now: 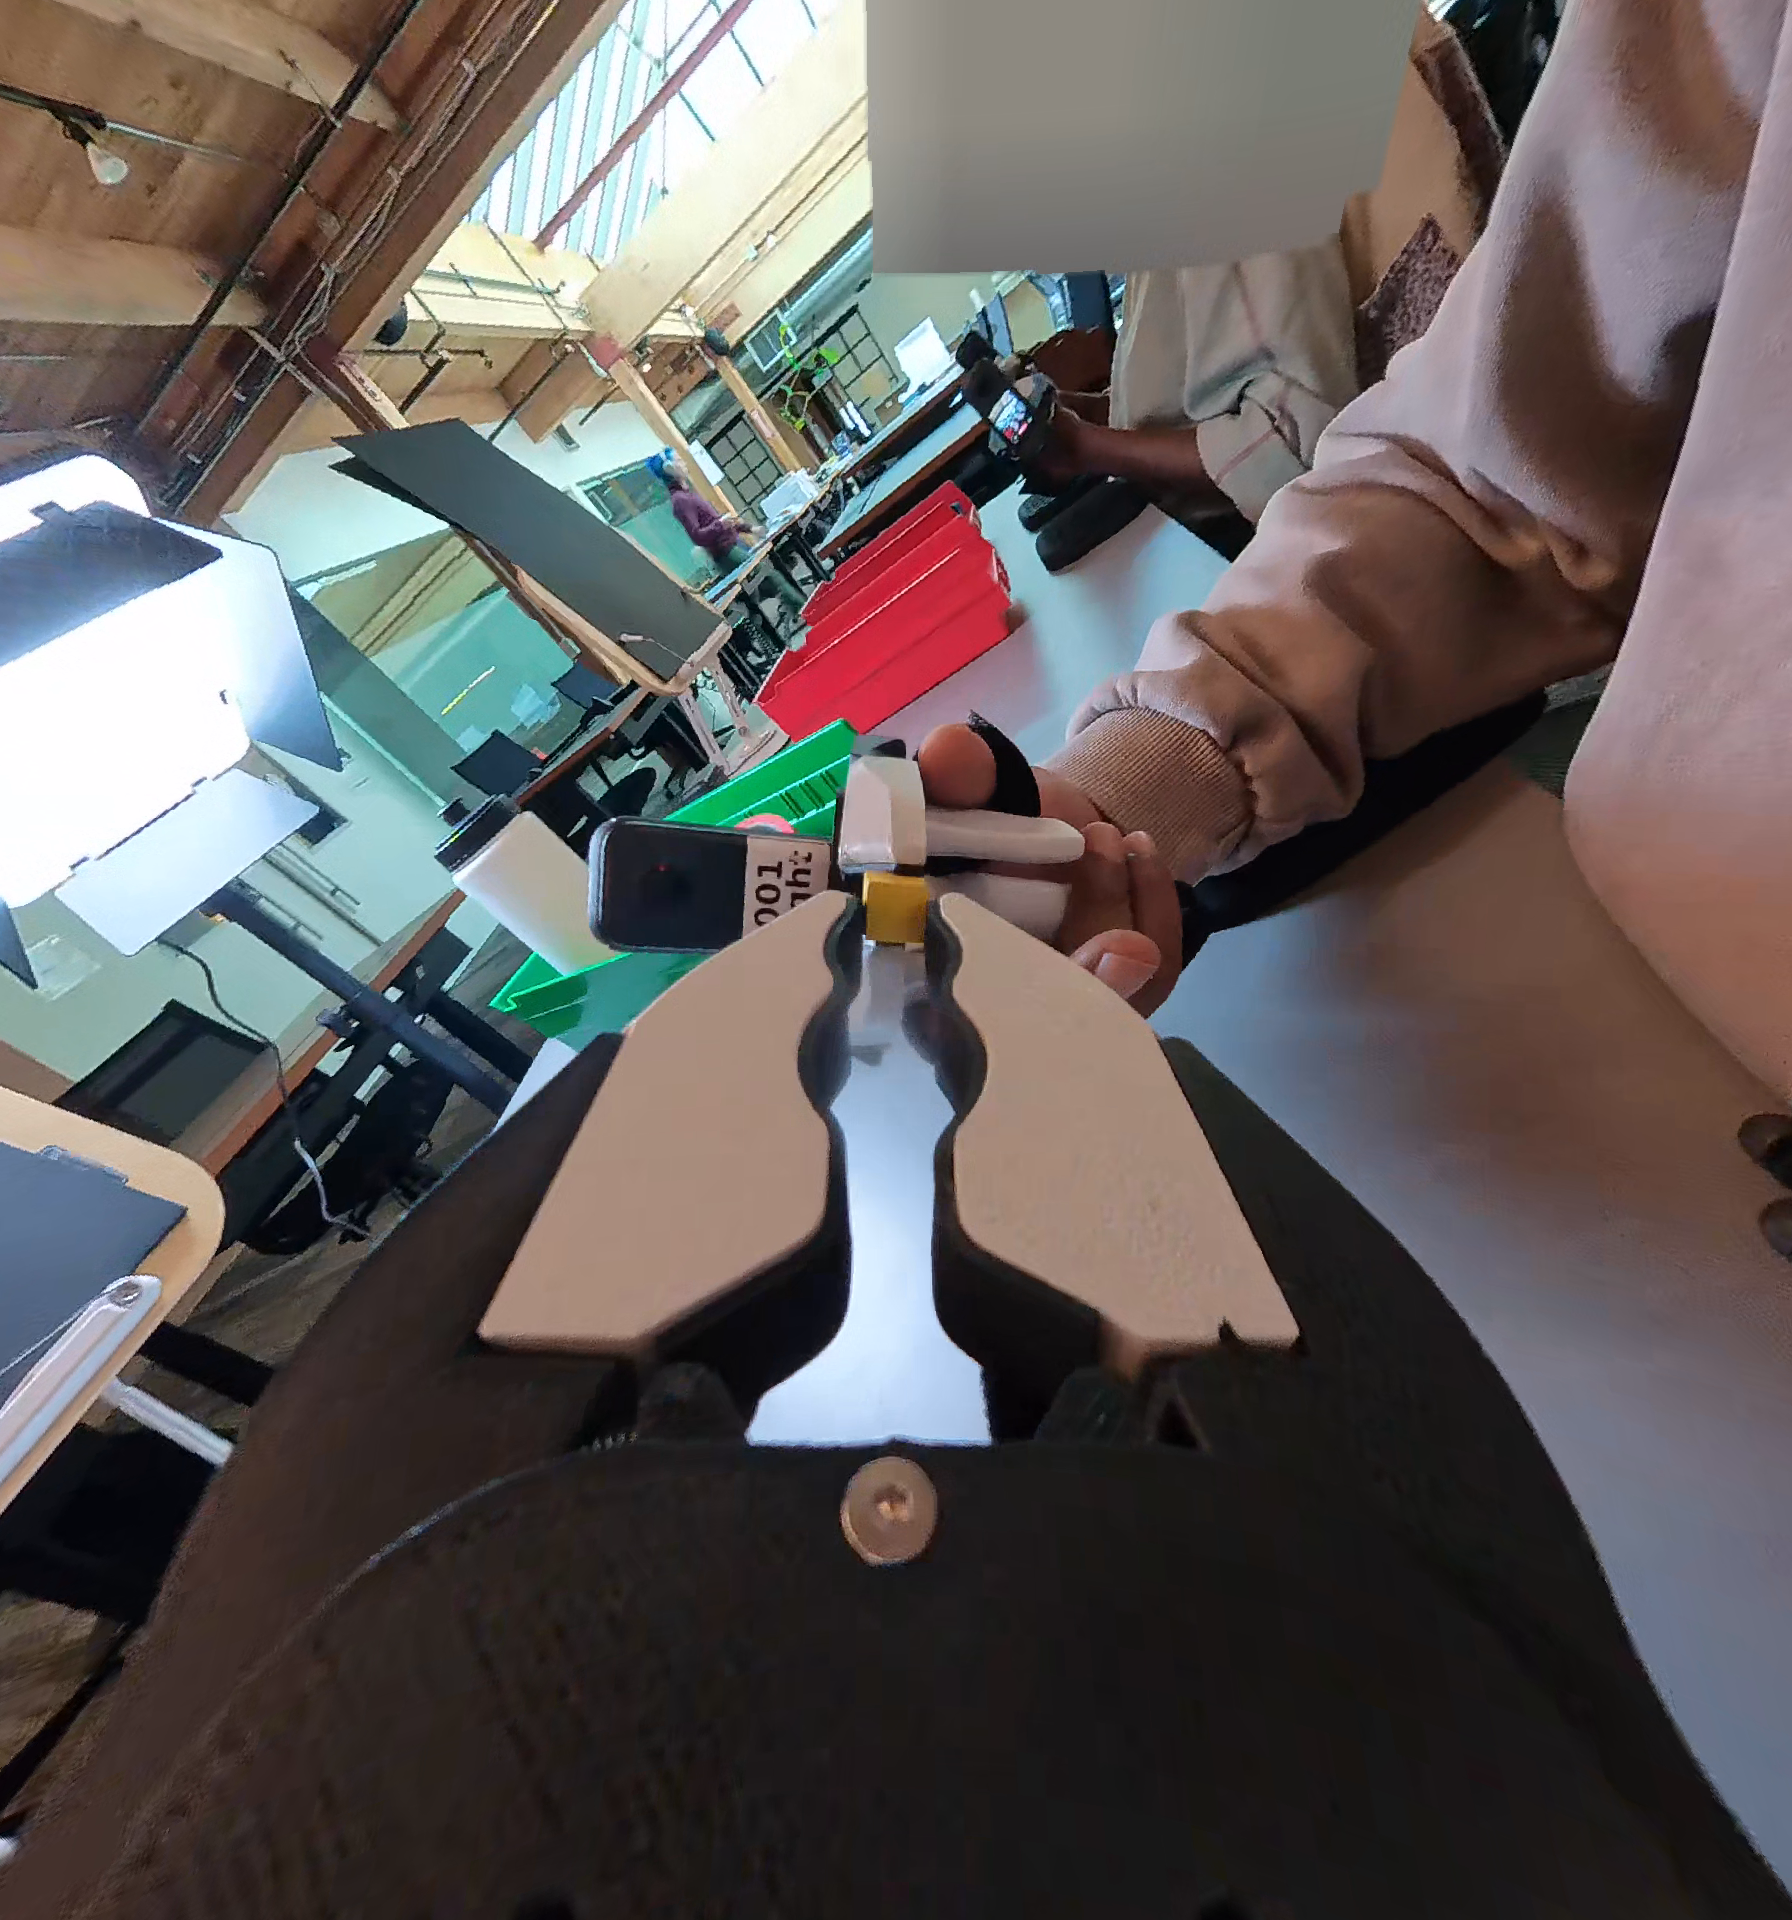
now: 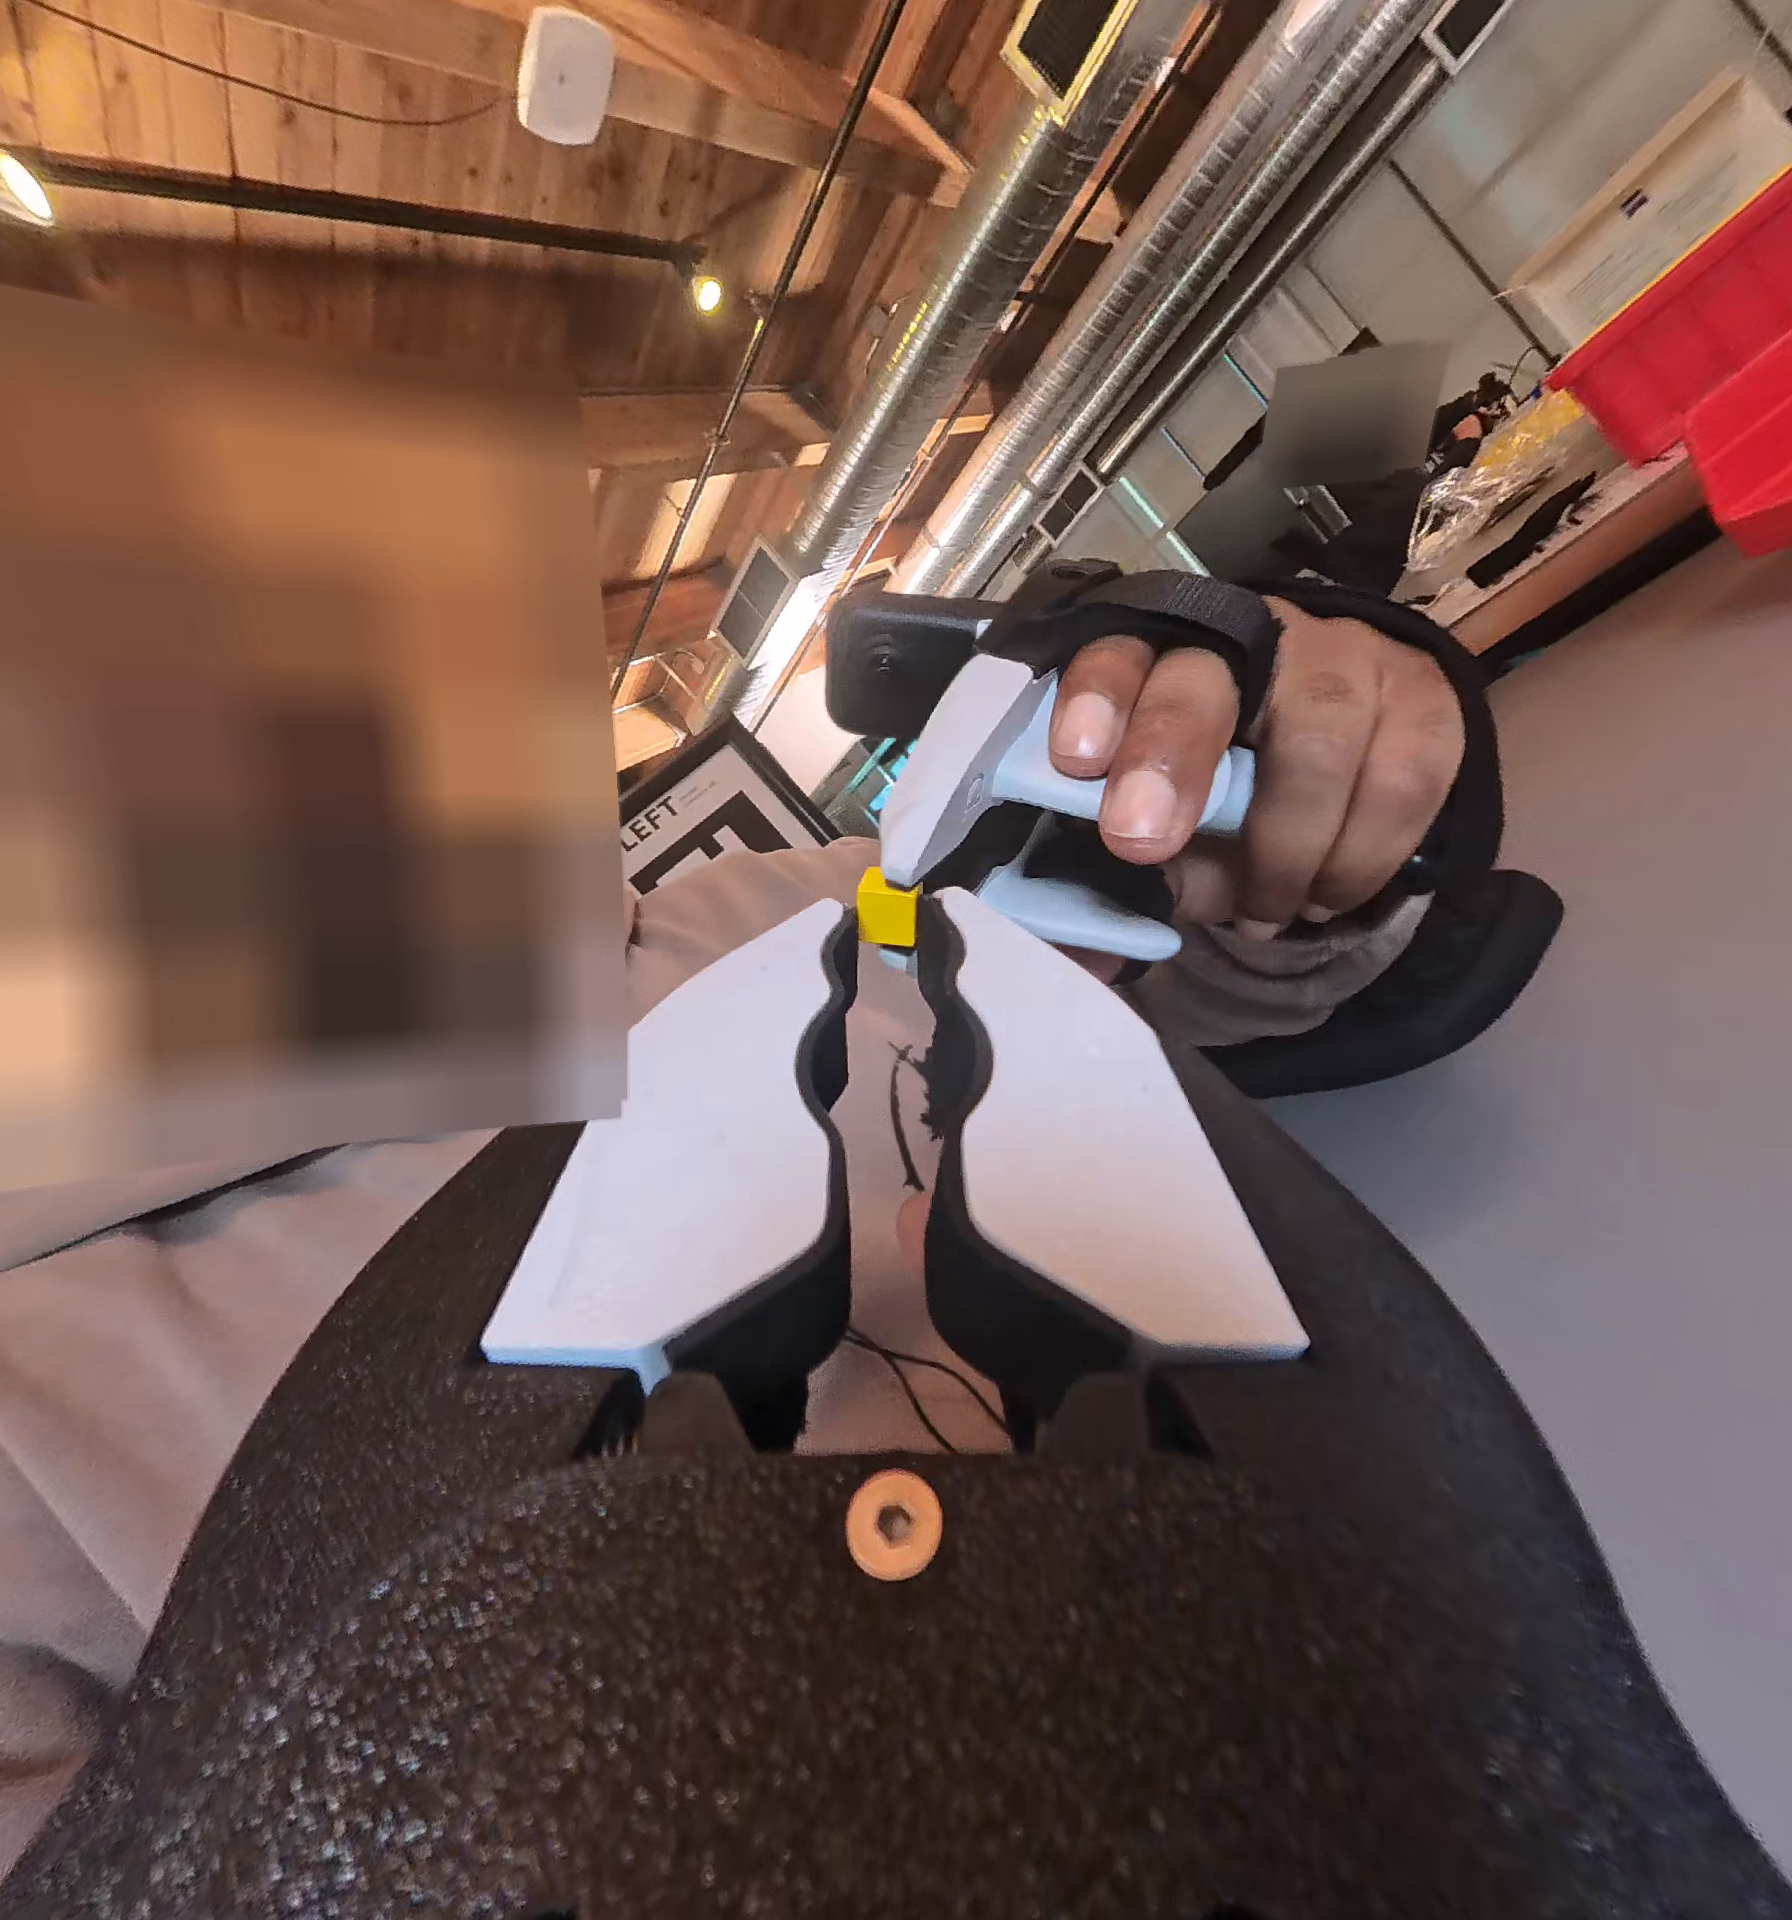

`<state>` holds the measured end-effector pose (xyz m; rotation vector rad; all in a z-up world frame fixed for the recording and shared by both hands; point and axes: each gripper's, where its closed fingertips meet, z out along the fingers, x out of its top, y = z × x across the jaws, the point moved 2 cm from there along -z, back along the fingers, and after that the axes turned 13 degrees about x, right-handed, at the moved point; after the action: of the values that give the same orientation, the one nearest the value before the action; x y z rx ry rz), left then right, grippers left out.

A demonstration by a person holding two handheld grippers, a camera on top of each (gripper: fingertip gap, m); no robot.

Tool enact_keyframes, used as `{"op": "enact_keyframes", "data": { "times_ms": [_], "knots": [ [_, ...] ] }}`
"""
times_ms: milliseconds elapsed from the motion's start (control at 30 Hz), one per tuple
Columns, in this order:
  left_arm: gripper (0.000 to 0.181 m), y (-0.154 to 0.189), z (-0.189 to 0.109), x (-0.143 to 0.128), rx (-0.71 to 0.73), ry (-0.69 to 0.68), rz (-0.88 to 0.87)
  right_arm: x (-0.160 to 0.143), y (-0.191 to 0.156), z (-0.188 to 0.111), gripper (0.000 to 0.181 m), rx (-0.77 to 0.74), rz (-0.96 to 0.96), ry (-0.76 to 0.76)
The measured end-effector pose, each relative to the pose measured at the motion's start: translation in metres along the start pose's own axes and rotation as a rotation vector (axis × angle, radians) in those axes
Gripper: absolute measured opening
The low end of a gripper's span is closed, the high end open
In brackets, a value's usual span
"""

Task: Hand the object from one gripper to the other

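One small yellow cube (image 1: 894,906) sits in the air above the grey worktop (image 1: 1391,1091), caught at the meeting point of both tools. In the left wrist view, the left tool (image 1: 892,920) has its two pale fingers drawn narrow, their tips on either side of the cube. Whether they press it or only flank it cannot be told. From beyond, the right tool (image 1: 887,868) comes in crosswise, and its upper white finger (image 1: 876,821) lies on top of the cube.

The right wrist view shows the same meeting from the other side. There the cube (image 2: 888,907) rests between the tips of the right tool (image 2: 890,925), whose fingers are also narrow and close against its sides. The left tool (image 2: 907,899) reaches down from the upper right, its pale finger (image 2: 939,795) touching the top corner of the cube, and a bare hand (image 2: 1276,769) in a black strap squeezes its handle.

Around this, a hand (image 1: 1100,894) in a pale pink sleeve (image 1: 1339,644) holds the right tool. A green bin (image 1: 746,831) lies on the worktop just behind the tools, with a white bottle (image 1: 528,883) beside it. Red bins (image 1: 892,634) stand farther back. A bright studio lamp (image 1: 92,665) stands at the left edge of the left wrist view.
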<state>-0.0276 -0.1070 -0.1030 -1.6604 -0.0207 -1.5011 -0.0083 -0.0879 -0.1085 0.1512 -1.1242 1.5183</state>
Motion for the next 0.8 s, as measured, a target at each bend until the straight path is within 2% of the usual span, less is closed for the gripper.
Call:
{"op": "enact_keyframes", "data": {
  "times_ms": [100, 167, 267, 367, 500, 567, 633, 700, 800],
  "knots": [
    [0.011, -0.011, 0.000, -0.010, 0.066, -0.067, 0.026, 0.011, 0.010, -0.010, 0.014, -0.116, -0.035, 0.046],
    [0.011, -0.021, 0.001, -0.024, 0.119, -0.162, 0.059, 0.020, 0.021, -0.026, 0.021, -0.306, -0.147, 0.039],
    [0.011, -0.031, 0.001, -0.047, 0.186, -0.315, 0.183, 0.022, 0.036, -0.042, 0.026, -0.591, -0.314, -0.079],
    [0.011, -0.030, 0.003, -0.065, 0.223, -0.408, 0.356, 0.021, 0.041, -0.039, 0.025, -0.675, -0.349, -0.076],
    [0.011, -0.023, 0.005, -0.075, 0.236, -0.452, 0.551, 0.017, 0.055, -0.047, 0.016, -0.815, -0.371, -0.082],
    [0.010, -0.022, 0.005, -0.075, 0.236, -0.455, 0.595, 0.016, 0.056, -0.047, 0.011, -0.831, -0.396, -0.095],
    [0.011, -0.021, 0.005, -0.071, 0.224, -0.410, 0.540, 0.016, 0.052, -0.044, 0.011, -0.782, -0.383, -0.105],
    [0.016, -0.018, 0.003, -0.058, 0.165, -0.295, 0.400, 0.016, 0.040, -0.035, 0.011, -0.628, -0.353, -0.090],
    [0.030, -0.016, -0.002, -0.034, 0.075, -0.145, 0.127, 0.014, 0.011, -0.017, 0.011, -0.287, -0.227, -0.045]
  ]
}}
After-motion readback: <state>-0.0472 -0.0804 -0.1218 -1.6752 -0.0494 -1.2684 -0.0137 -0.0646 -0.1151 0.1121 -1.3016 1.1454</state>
